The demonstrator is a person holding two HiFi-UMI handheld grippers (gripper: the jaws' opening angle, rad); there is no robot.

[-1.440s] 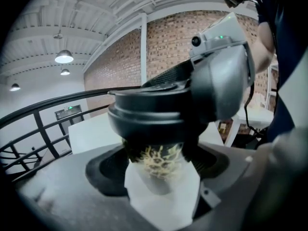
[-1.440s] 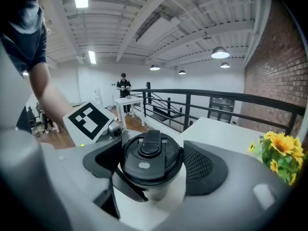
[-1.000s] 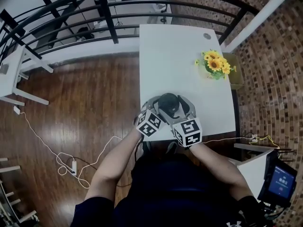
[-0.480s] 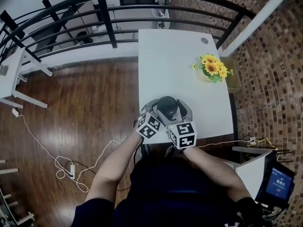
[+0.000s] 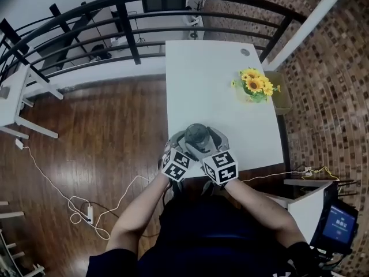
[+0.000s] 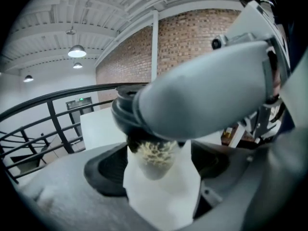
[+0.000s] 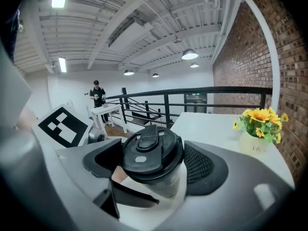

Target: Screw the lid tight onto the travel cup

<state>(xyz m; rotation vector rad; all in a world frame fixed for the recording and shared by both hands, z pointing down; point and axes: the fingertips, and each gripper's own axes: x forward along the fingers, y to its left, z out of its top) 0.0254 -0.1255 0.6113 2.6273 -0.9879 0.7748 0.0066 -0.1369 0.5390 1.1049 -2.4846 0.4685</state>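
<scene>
The travel cup [image 5: 198,134] stands near the front edge of the white table [image 5: 207,79], with both grippers closed in around it. My left gripper [image 5: 183,145] is shut on the cup's pale patterned body [image 6: 155,159], a pad pressing each side. My right gripper [image 5: 212,143] is shut on the black lid [image 7: 151,153], which sits on top of the cup with its flip tab facing up. In the left gripper view the right gripper's grey jaw crosses above and hides most of the lid.
A vase of yellow flowers [image 5: 253,85] stands at the table's right side. A black railing [image 5: 127,22] runs behind the table's far end. A white cable [image 5: 75,195] lies on the wooden floor at the left. A person [image 7: 97,94] stands far off.
The cup and both grippers have shifted slightly left and nearer the table's front edge. The right gripper's marker cube has turned a little around the lid.
</scene>
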